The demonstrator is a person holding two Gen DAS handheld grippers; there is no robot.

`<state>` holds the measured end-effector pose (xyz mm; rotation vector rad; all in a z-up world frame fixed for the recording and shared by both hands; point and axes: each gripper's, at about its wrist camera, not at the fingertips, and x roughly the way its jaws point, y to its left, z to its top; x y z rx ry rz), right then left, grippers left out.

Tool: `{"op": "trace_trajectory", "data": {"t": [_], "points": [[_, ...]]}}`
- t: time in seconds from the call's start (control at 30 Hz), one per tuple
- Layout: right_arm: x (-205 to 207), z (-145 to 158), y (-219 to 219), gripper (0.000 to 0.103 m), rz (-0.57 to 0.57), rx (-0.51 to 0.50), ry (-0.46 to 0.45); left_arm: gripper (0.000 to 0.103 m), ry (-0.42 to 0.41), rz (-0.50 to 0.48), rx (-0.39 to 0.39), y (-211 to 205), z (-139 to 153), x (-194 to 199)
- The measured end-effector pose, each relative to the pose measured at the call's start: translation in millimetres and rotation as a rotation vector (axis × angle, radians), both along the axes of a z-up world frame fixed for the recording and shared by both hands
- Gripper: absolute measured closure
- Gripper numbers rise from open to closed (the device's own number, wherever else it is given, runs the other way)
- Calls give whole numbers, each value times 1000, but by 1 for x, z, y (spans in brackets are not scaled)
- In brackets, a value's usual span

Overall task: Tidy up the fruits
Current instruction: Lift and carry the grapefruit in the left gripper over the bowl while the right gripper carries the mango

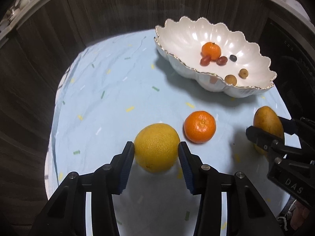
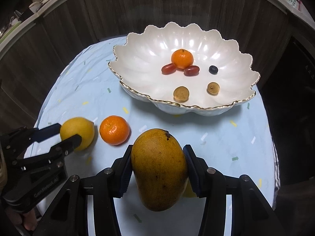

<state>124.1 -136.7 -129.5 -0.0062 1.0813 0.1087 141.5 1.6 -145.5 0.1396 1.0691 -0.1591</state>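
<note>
1. The white scalloped bowl (image 2: 137,63) is seen at the far side of the table (image 2: 226,137), beyond both fruits now being gripped; any carry to it is judged to run away from the near edge and, for the left hand, toward the right.
2. The mango (image 2: 159,169) is grasped by the right hand-held gripper (image 2: 157,169), pads pressed on both flanks. Its long axis is seen running near to far, stem end toward the bowl, directly in line with it.
3. The yellow citrus (image 1: 156,147) lies between the pads of the left hand-held gripper (image 1: 156,149), which touch it on either side; a grip is judged formed.
4. The right hand is judged the nearer to the bowl; the loose tangerine (image 1: 199,126) lies on the table between the two gripped fruits.
5. In the right wrist view the bowl's contents are laid open: a small tangerine (image 2: 182,58), two red fruits, a dark berry, two brown fruits. In the left wrist view part is hidden behind the rim, but the citrus contact is shown closely.
</note>
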Motion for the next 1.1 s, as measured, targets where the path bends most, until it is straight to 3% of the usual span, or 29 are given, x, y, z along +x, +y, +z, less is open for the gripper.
{"op": "trace_trajectory", "data": {"t": [0.23,0.37,0.67,0.87,0.97,1.1], "points": [[3,-3,-4,53,-15,4,2,56,9,-19,12,-3,0,7],[5,-4,-4,53,-16,6,5,43,25,-19,7,-3,-4,8],[6,-9,-1,53,-10,6,17,34,42,-8,43,-1,-21,13],[7,-11,3,53,-1,3,24,34,53,-9,57,1,-33,15],[7,-13,4,53,1,3,26,44,54,-2,62,3,-35,15],[8,-12,4,53,1,8,20,45,68,1,27,4,-34,14]]}}
